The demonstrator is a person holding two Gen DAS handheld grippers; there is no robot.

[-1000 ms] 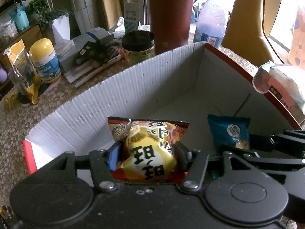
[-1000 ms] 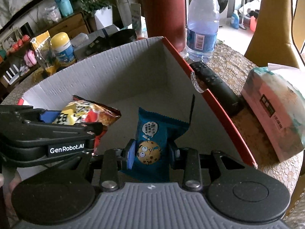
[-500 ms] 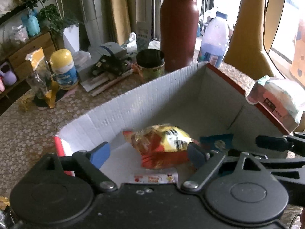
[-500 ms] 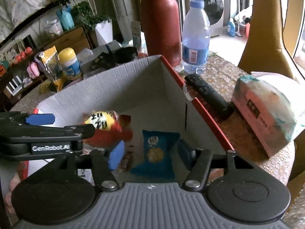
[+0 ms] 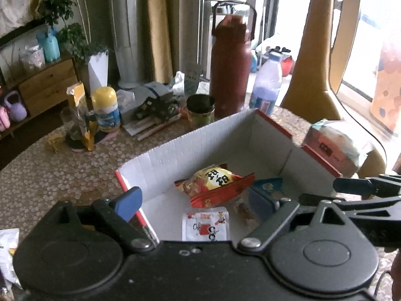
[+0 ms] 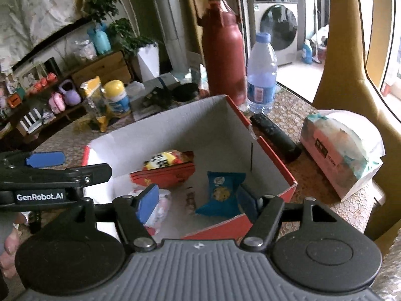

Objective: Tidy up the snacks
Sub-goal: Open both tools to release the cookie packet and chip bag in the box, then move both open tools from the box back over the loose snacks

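A red-edged cardboard box (image 5: 200, 140) (image 6: 265, 150) stands on the table. Inside lie a yellow-and-red snack bag (image 5: 215, 184) (image 6: 165, 165), a blue cookie packet (image 6: 220, 190) (image 5: 269, 186), and a white-and-red sachet (image 5: 205, 225) (image 6: 160, 205). My left gripper (image 5: 194, 203) is open and empty above the box's near-left edge. My right gripper (image 6: 198, 200) is open and empty above the box's near side. The left gripper also shows at the left of the right wrist view (image 6: 45, 173).
Behind the box stand a dark red thermos (image 5: 230, 67), a water bottle (image 6: 262, 72), a black-lidded jar (image 5: 200, 109) and a yellow-lidded canister (image 5: 105, 109). A black remote (image 6: 274, 136) and a tissue pack (image 6: 338, 150) lie right of the box. A yellow chair back (image 6: 343, 37) is beyond.
Both grippers opened and let go: the yellow-and-red bag and the blue cookie packet dropped into the box. Both grippers then rose and pulled back from the box.
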